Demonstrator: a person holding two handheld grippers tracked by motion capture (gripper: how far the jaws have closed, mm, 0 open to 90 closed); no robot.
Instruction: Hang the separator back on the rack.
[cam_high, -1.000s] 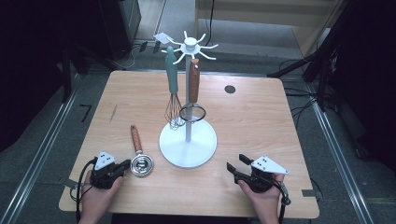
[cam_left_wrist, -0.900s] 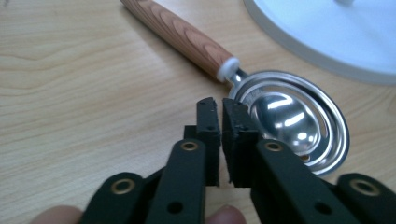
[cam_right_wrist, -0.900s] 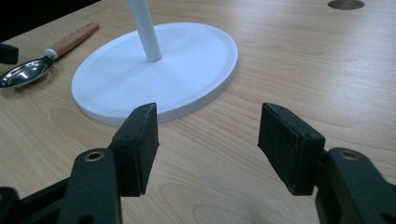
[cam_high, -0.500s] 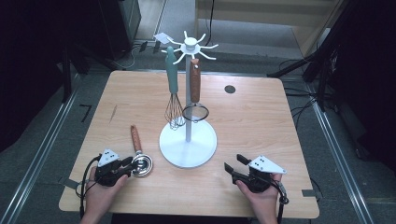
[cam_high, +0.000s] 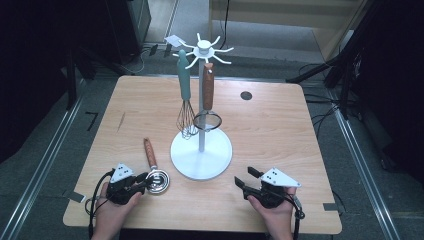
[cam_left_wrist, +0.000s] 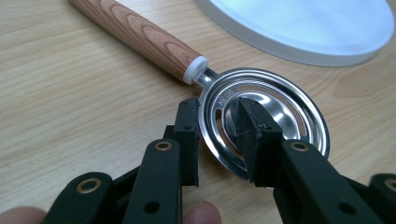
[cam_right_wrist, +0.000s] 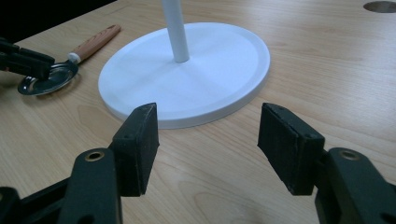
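Note:
A wooden-handled utensil with a slotted steel cup (cam_high: 159, 181) (cam_left_wrist: 275, 107) lies flat on the table, left of the white stand's base (cam_high: 201, 155). My left gripper (cam_high: 145, 181) (cam_left_wrist: 219, 135) straddles the near rim of the cup, one pad outside it and one inside. Its jaws opened from shut, have just been closing a little, and a gap still shows at the inner pad. My right gripper (cam_high: 244, 176) (cam_right_wrist: 212, 135) rests open at the front right, facing the base (cam_right_wrist: 187, 79), with nothing between its fingers.
From the white stand's hooks hang a teal-handled whisk (cam_high: 186, 95) and a brown-handled tool with a ring end (cam_high: 207, 92). A dark round hole (cam_high: 245, 95) sits in the table's far right part. The table's front edge runs just behind both hands.
My left gripper has moved a little right to the utensil's cup, and its jaws have gone from shut to open around the rim. The right gripper has kept still.

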